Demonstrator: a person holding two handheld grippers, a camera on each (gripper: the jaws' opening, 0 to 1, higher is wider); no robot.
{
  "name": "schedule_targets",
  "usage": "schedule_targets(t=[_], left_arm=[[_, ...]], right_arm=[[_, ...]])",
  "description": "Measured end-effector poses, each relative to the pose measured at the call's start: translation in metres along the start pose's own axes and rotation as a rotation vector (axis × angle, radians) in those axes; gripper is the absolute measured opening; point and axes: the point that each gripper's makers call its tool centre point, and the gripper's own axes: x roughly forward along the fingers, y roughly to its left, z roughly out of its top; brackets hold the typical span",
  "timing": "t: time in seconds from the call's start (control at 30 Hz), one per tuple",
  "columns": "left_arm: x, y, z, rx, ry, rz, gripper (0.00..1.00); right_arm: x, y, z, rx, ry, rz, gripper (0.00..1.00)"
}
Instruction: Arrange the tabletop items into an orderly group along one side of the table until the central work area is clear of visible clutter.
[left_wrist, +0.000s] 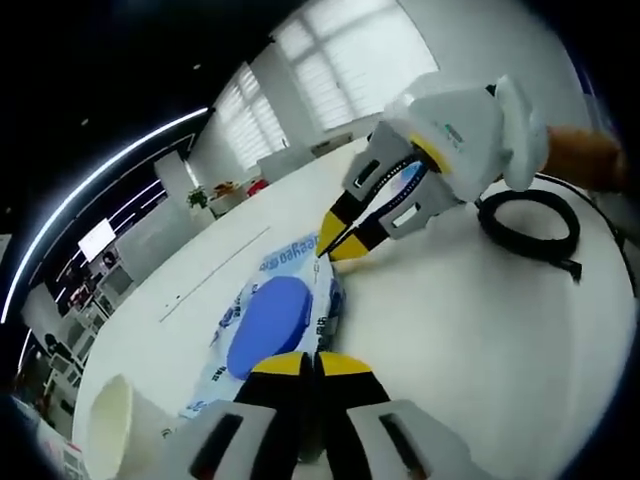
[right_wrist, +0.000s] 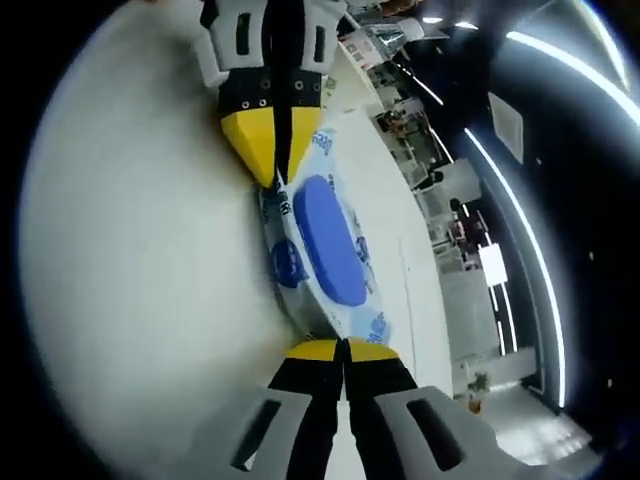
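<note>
A wet-wipes pack (left_wrist: 270, 325) with a blue oval lid lies on the white table (left_wrist: 480, 340). My left gripper (left_wrist: 315, 362) is shut on the pack's near end, yellow tips pressed together. My right gripper (left_wrist: 338, 245) comes in from the upper right and is shut on the far end. In the right gripper view the same pack (right_wrist: 325, 240) stretches between my right gripper (right_wrist: 342, 350) at the bottom and my left gripper (right_wrist: 280, 170) at the top, both pinching its ends.
A coiled black cable (left_wrist: 530, 225) lies on the table behind the right gripper. A white cup (left_wrist: 115, 420) stands near the table edge at lower left. A hand (left_wrist: 590, 155) holds the right gripper. Bare tabletop (right_wrist: 130, 250) lies left of the pack.
</note>
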Motion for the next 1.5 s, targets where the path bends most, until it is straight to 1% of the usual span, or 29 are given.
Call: schedule_targets(t=[0.1, 0.27, 0.33, 0.63, 0.97, 1.07, 1.27, 1.5], left_arm=[[-0.003, 0.002, 0.003, 0.002, -0.012, 0.008, 0.00], [-0.010, 0.008, 0.016, 0.016, -0.049, 0.041, 0.00], [-0.012, 0.010, 0.019, 0.022, -0.057, 0.050, 0.00], [-0.019, 0.015, 0.026, 0.033, -0.071, 0.066, 0.00], [-0.029, 0.024, 0.039, 0.042, -0.093, 0.087, 0.00], [-0.034, 0.029, 0.048, 0.050, -0.103, 0.092, 0.00], [-0.039, 0.031, 0.059, 0.070, -0.113, 0.102, 0.00], [-0.042, 0.031, 0.069, 0.086, -0.127, 0.100, 0.00]], right_arm=[[-0.004, -0.006, 0.002, -0.004, -0.007, -0.028, 0.00], [-0.015, -0.024, 0.007, -0.001, -0.017, -0.110, 0.00], [-0.019, -0.029, 0.009, -0.006, -0.017, -0.128, 0.00], [-0.027, -0.040, 0.017, -0.022, -0.015, -0.158, 0.00], [-0.039, -0.058, 0.026, -0.043, -0.017, -0.207, 0.00], [-0.043, -0.065, 0.025, -0.050, -0.018, -0.215, 0.00], [-0.054, -0.073, 0.028, -0.050, -0.017, -0.238, 0.00], [-0.067, -0.074, 0.028, -0.053, -0.011, -0.257, 0.00]])
